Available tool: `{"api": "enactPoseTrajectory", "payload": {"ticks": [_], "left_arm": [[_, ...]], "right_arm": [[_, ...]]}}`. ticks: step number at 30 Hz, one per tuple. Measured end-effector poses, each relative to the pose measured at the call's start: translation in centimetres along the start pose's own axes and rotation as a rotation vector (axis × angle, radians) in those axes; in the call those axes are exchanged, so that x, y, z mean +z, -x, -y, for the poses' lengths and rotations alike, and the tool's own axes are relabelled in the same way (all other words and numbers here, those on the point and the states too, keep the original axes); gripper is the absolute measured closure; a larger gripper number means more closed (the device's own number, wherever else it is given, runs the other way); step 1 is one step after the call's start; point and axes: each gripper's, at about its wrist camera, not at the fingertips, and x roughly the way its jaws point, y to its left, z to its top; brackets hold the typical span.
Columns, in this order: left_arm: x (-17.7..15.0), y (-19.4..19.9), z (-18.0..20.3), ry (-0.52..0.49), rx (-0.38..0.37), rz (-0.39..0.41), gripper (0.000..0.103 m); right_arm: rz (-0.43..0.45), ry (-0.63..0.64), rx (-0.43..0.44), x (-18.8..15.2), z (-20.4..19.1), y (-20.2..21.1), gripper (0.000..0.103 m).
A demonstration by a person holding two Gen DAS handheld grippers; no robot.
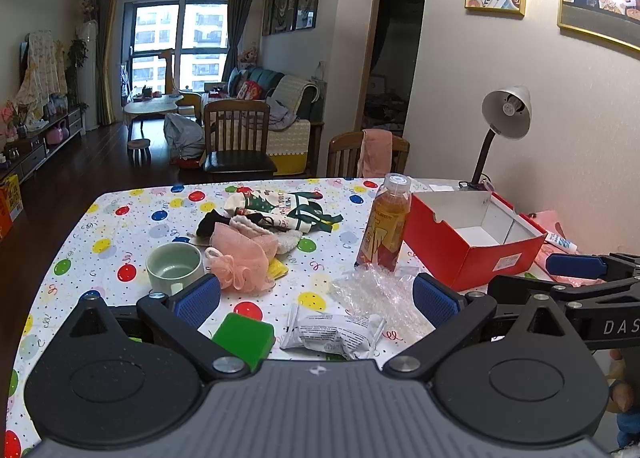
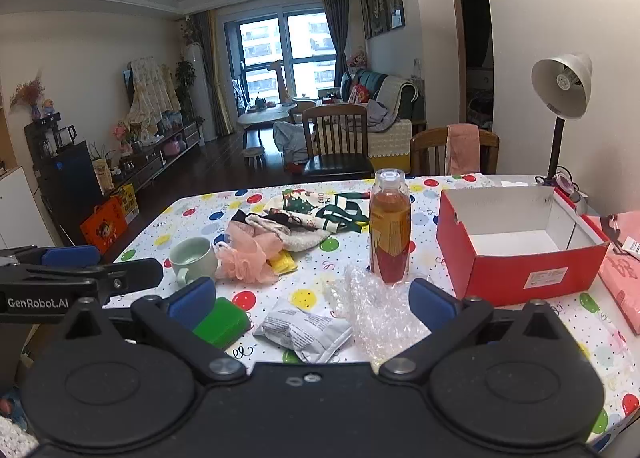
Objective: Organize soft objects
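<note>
Pink mesh puff (image 1: 240, 264) and a heap of socks (image 1: 272, 214) lie mid-table beside a green mug (image 1: 174, 268), apart from the empty red box (image 2: 516, 246) (bottle (image 2: 390, 226) between), while left gripper (image 1: 316, 300) and right gripper (image 2: 312, 304) hover wide-jawed, gripping nothing.

Left gripper (image 1: 316, 300): black frame, blue ribbed pads, silver screws, grey ridged body.
Right gripper (image 2: 312, 300): black, blue pads, white "GenRobot.AI" lettering visible.

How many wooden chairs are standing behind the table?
2. One chair stands behind the table's middle; the other chair, with a pink cloth on its back, stands further right. More may be hidden.
</note>
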Motion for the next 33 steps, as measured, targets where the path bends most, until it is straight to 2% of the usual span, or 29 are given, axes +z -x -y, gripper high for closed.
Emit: {"api": "enactPoseTrajectory", "payload": {"ticks": [11, 33], "left_arm": [[0.3, 0.0, 0.2, -0.003, 0.006, 0.014, 0.0], [0.8, 0.0, 0.3, 0.004, -0.014, 0.027, 0.0]], "right_arm": [[-0.019, -0.002, -0.028, 0.2, 0.0, 0.1, 0.0], [-0.012, -0.001, -0.031, 1.0, 0.3, 0.1, 0.0]]}}
